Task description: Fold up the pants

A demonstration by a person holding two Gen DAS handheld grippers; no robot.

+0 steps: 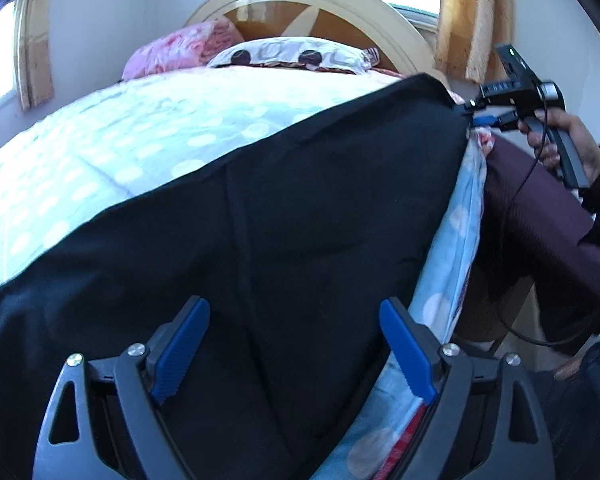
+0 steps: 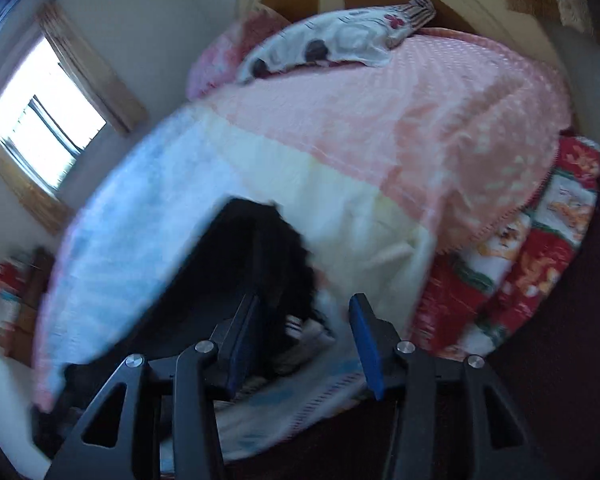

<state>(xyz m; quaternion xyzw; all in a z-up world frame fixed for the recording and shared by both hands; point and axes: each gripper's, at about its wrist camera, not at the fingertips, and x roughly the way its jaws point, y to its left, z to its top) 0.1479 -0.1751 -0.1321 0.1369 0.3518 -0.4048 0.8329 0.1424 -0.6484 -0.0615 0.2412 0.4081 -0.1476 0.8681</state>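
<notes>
From the left wrist, the black pants (image 1: 260, 216) lie spread on the bed (image 1: 100, 152), unfolded; the left gripper (image 1: 296, 344) hovers over them, fingers wide apart and empty.

From the right wrist, blurred, the right gripper (image 2: 304, 340) stands part-open beside the pants' corner, gripping nothing.
</notes>
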